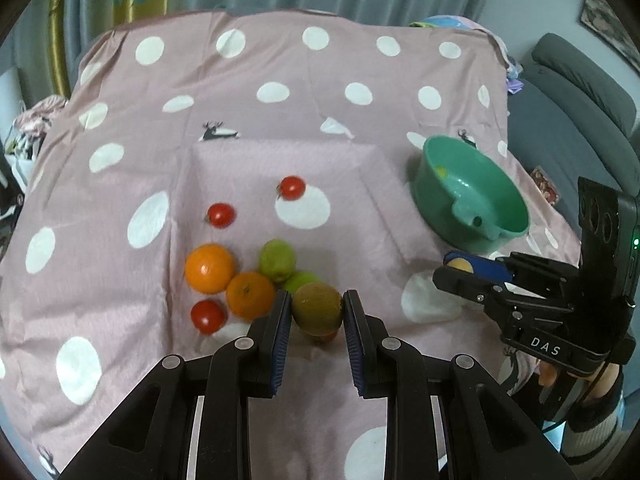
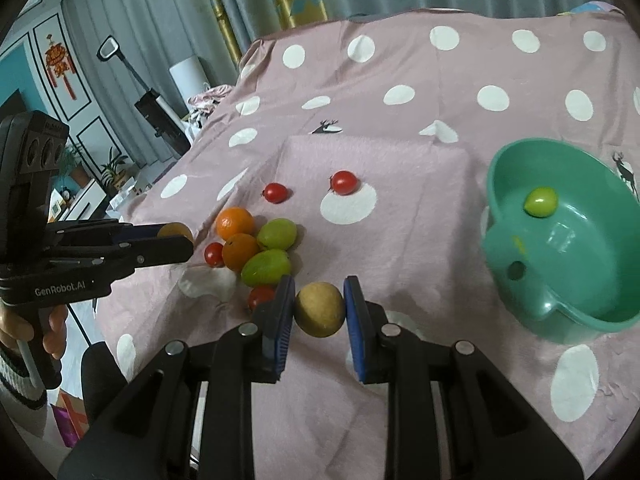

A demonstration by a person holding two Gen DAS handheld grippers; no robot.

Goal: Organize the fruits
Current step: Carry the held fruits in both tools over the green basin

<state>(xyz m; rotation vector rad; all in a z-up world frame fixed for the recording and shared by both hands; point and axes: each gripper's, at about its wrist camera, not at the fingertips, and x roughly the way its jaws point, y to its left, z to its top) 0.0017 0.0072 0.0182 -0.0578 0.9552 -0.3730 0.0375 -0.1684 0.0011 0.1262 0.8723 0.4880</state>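
A kiwi (image 1: 317,309) was clamped by the left gripper (image 1: 316,316), a potato (image 2: 320,309) by the right gripper (image 2: 319,312); a bowl (image 2: 516,248) stood right.

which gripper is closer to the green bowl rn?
Right. The right gripper, holding a fruit, is just beside the green bowl; the left gripper, holding another, is over the fruit pile, farther away.

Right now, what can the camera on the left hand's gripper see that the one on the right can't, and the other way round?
Only the left view shows the left gripper clamped on a brown-green fruit, plus a grey sofa. Only the right view shows the right gripper clamped on a yellowish fruit, and clearly a green fruit inside the bowl. Both share the green bowl, oranges, tomatoes and spotted cloth.
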